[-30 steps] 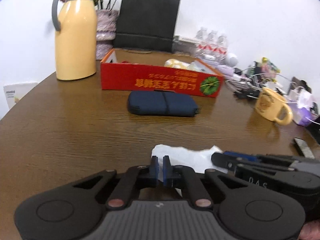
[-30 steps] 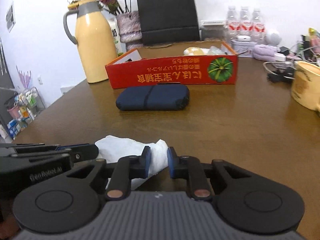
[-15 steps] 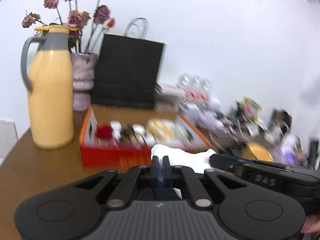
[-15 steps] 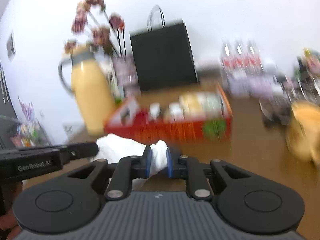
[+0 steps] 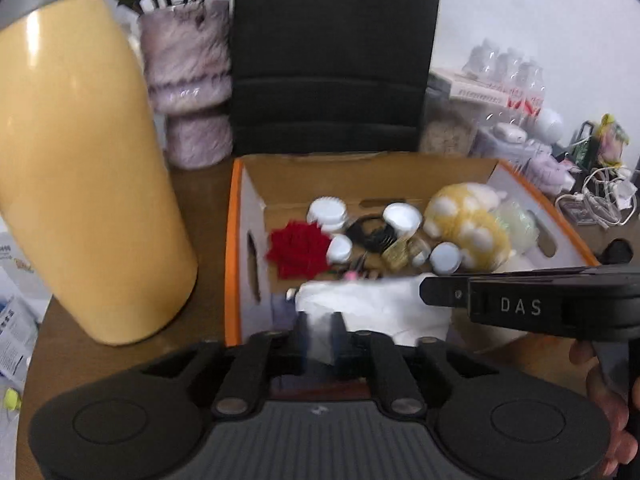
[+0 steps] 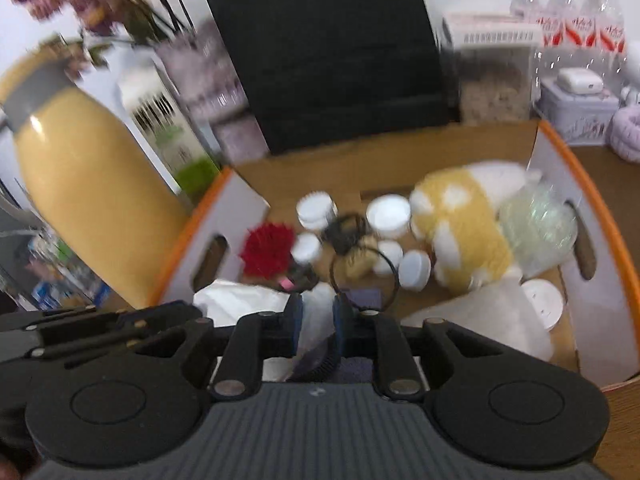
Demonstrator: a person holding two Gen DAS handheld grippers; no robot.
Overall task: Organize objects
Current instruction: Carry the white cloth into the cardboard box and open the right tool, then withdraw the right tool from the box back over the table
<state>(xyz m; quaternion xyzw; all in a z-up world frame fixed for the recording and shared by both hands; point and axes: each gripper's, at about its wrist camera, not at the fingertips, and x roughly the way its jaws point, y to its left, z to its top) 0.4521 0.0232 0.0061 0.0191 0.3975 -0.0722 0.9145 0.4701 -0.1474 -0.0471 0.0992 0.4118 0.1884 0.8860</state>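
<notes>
A crumpled white cloth point(image 5: 372, 304) hangs between both grippers over the near end of the open orange cardboard box point(image 5: 234, 240). My left gripper point(image 5: 320, 334) is shut on one end of it. My right gripper point(image 6: 316, 322) is shut on the other end point(image 6: 240, 300); the right gripper's body shows at the right of the left wrist view point(image 5: 540, 304). The box point(image 6: 592, 208) holds several white jar lids, a red spiky item point(image 5: 298, 248), a black cord, a yellow-and-white plush point(image 6: 460, 220) and a clear bag.
A tall yellow thermos point(image 5: 84, 184) stands close to the box's left side. A fuzzy vase point(image 5: 188, 92) and a black paper bag point(image 5: 332, 56) stand behind the box. Water bottles, cables and small items crowd the far right point(image 5: 592, 184).
Both grippers have lifted the white cloth off the table and carried it forward over the box. The dark blue pouch has dropped out of view below.
</notes>
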